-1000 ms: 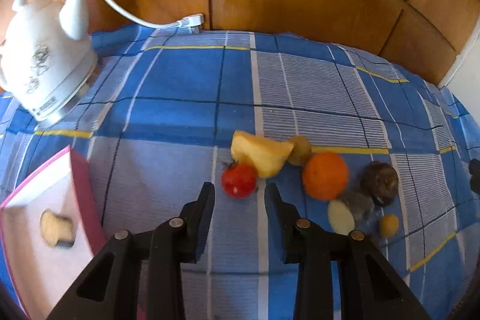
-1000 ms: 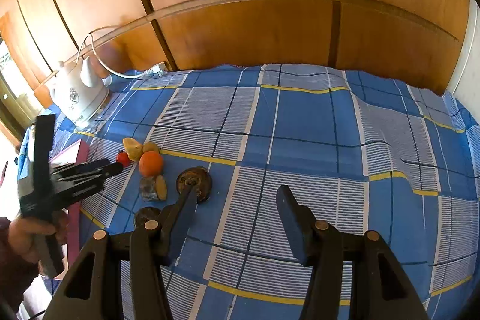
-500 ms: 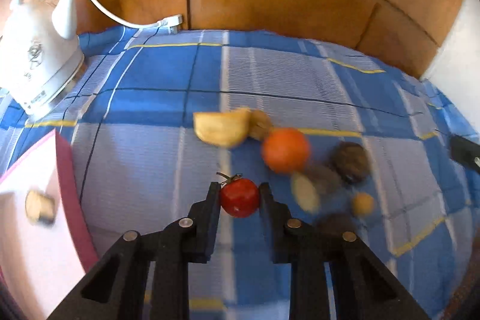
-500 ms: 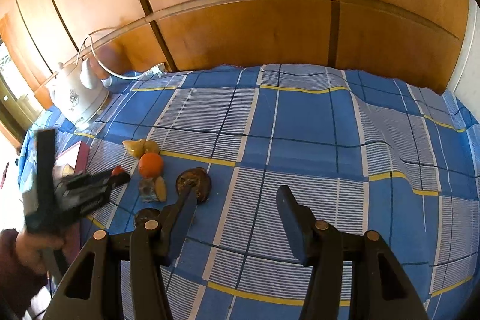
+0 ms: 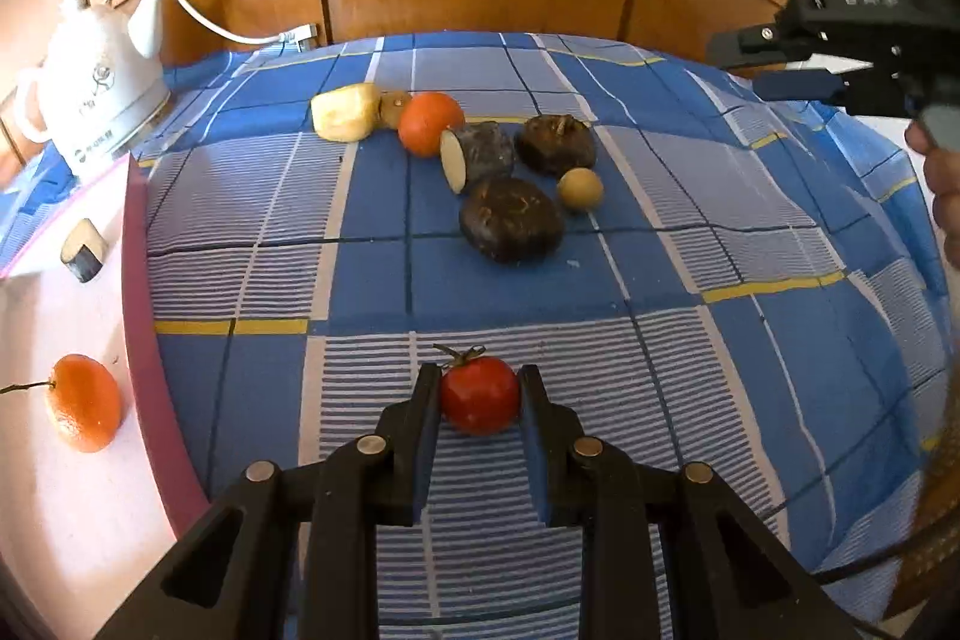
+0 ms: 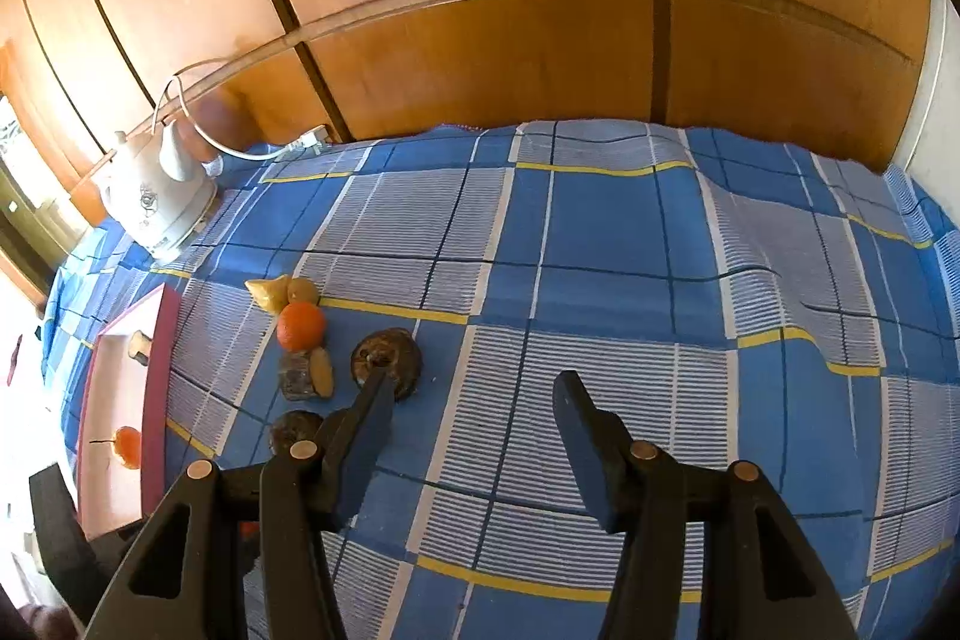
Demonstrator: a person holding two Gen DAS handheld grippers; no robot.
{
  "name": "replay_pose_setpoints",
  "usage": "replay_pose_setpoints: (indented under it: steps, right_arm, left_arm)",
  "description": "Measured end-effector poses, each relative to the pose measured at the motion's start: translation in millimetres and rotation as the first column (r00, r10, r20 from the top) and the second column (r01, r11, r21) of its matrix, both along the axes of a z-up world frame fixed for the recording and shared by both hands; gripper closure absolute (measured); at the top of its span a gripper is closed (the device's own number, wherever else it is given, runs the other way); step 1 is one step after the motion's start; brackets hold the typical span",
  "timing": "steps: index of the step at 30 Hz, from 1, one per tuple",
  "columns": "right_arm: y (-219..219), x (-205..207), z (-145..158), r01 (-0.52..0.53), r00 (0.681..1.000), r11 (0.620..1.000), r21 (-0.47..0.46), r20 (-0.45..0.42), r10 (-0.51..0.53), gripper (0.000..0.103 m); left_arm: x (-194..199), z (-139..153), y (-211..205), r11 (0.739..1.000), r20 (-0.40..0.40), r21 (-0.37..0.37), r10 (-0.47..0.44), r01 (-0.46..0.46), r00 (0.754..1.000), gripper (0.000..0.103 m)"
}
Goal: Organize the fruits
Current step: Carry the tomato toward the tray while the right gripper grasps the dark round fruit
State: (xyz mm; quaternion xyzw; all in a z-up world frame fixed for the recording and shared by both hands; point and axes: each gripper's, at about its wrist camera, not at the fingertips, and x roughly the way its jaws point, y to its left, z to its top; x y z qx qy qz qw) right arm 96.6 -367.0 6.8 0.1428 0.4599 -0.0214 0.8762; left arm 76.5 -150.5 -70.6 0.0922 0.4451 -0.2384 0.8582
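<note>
My left gripper (image 5: 480, 391) is shut on a small red tomato (image 5: 479, 394) and holds it above the blue checked cloth. Farther on lies a cluster of fruit: a yellow piece (image 5: 345, 120), an orange (image 5: 429, 124), a cut dark piece (image 5: 477, 155), two dark round fruits (image 5: 511, 219) and a small tan one (image 5: 579, 188). At the left a pink tray (image 5: 137, 280) holds an orange (image 5: 81, 402) and a small cut piece (image 5: 83, 249). My right gripper (image 6: 471, 394) is open and empty above the cloth, right of the cluster (image 6: 300, 325).
A white electric kettle (image 5: 99, 91) with its cord stands at the back left, also in the right wrist view (image 6: 157, 193). A wooden panelled wall (image 6: 480, 40) runs behind the table. The cloth (image 6: 660, 280) stretches right of the fruit.
My left gripper closed on the tomato and drew back with it, away from the fruit cluster and toward the tray side. The right gripper has stayed in place.
</note>
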Motion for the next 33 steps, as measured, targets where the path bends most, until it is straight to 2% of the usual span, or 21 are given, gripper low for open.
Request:
replay_pose_setpoints:
  steps: [8, 10, 18, 23, 29, 31, 33]
  right_arm:
    - [4, 6, -17, -0.041, 0.996, 0.994, 0.105, -0.068, 0.049, 0.063]
    - [6, 8, -22, -0.051, 0.994, 0.991, 0.120, -0.085, 0.062, 0.063]
    - [15, 13, -42, -0.077, 0.983, 0.992, 0.101, -0.161, 0.093, 0.065]
    - [12, 16, -52, -0.055, 0.978, 0.994, 0.095, -0.195, 0.073, 0.065]
    - [10, 18, -53, -0.043, 0.982, 0.991, 0.125, -0.177, 0.065, 0.065]
    - [13, 20, -50, -0.049, 0.985, 0.993, 0.105, -0.157, 0.065, 0.060]
    - [21, 25, -45, -0.076, 0.988, 0.996, 0.053, -0.134, 0.083, 0.049]
  left_arm:
    - [-3, -2, 1, 1.000, 0.003, -0.011, 0.003, -0.003, 1.000, 0.077]
    - [-3, -3, 2, 1.000, 0.003, -0.016, 0.003, -0.003, 1.000, 0.077]
    - [-4, -3, 4, 1.000, 0.016, -0.029, -0.004, 0.005, 1.000, 0.077]
    - [-7, -4, 5, 0.999, 0.034, -0.035, -0.011, 0.012, 0.999, 0.077]
    - [-9, -4, 6, 0.999, 0.048, -0.042, -0.017, 0.019, 0.999, 0.077]
    - [-9, -4, 7, 0.999, 0.051, -0.045, -0.020, 0.022, 0.999, 0.077]
    - [-9, -4, 7, 0.999, 0.051, -0.049, -0.021, 0.024, 0.998, 0.077]
